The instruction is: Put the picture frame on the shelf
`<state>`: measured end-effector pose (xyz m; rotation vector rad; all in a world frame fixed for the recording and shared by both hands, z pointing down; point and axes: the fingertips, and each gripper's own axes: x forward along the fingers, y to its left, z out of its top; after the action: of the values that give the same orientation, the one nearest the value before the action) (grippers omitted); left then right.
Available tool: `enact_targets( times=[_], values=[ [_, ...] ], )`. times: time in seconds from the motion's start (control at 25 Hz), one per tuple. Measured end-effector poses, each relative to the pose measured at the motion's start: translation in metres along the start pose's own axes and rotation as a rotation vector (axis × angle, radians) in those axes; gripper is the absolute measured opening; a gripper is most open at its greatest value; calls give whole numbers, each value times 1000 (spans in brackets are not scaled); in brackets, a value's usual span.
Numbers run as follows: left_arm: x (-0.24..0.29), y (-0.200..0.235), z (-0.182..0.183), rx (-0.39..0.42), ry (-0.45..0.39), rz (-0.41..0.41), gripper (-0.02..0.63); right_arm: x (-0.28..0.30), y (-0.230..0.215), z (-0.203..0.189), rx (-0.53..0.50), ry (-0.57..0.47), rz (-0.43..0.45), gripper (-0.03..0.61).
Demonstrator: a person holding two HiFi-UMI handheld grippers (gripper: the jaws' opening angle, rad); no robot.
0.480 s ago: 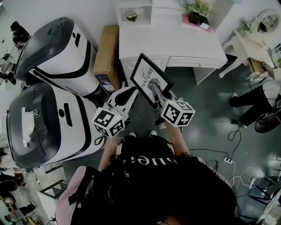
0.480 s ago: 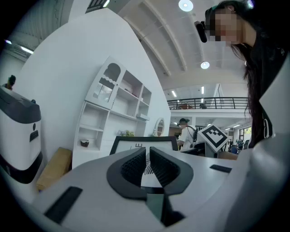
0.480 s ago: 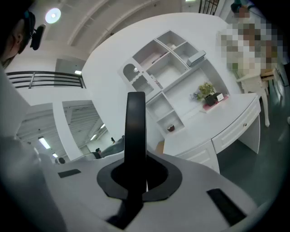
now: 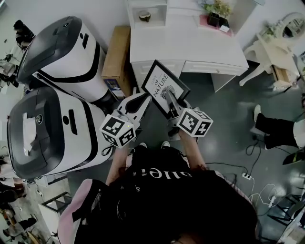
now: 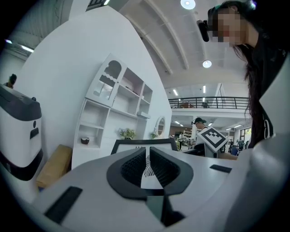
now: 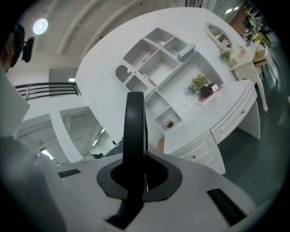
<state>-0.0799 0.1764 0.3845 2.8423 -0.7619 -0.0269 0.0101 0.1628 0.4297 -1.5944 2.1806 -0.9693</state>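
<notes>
In the head view, the right claw (image 4: 170, 99) pinches the picture frame (image 4: 166, 87) by its lower right edge. The frame is held tilted in the air in front of a white surface (image 4: 186, 45), with its "NATURE" print facing up. The left claw (image 4: 144, 98) sits just beside the frame's lower left edge; whether it touches cannot be told here. A potted plant (image 4: 215, 10) stands at the back of the surface. A cardboard box (image 4: 116, 55) leans by its left side, next to two large white-and-grey machines (image 4: 52, 95).

In the left gripper view, the left claw (image 5: 146, 152) is pressed almost together, leaving only a slit, and pinches nothing. The frame's printed face (image 5: 144, 146) shows just beyond its tips. The white shelf (image 5: 113, 104) rises behind.

In the right gripper view, the right claw (image 6: 141, 165) is clamped on the frame's black edge (image 6: 134, 122), which is seen edge-on. The shelf's compartments (image 6: 158, 59) lie ahead, and a small dark round object (image 6: 169, 123) sits in a lower one.
</notes>
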Motion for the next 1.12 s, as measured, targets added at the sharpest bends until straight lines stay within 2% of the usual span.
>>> enact_targets(
  times=[0.24, 0.56, 0.76, 0.96, 1.12],
  values=[
    [11, -1, 0, -4, -9, 21, 38, -1, -12, 6, 2, 17, 16, 52],
    [33, -23, 1, 21, -58, 28, 38, -13, -42, 21, 5, 41, 37, 52],
    [38, -35, -11, 45, -8, 42, 38, -14, -59, 26, 34, 44, 44, 52],
    [38, -19, -19, 54, 20, 71, 38, -1, -69, 23, 61, 46, 43, 52],
    [50, -6, -21, 48, 35, 58, 38, 14, -78, 30, 70, 35, 33, 52]
  ],
)
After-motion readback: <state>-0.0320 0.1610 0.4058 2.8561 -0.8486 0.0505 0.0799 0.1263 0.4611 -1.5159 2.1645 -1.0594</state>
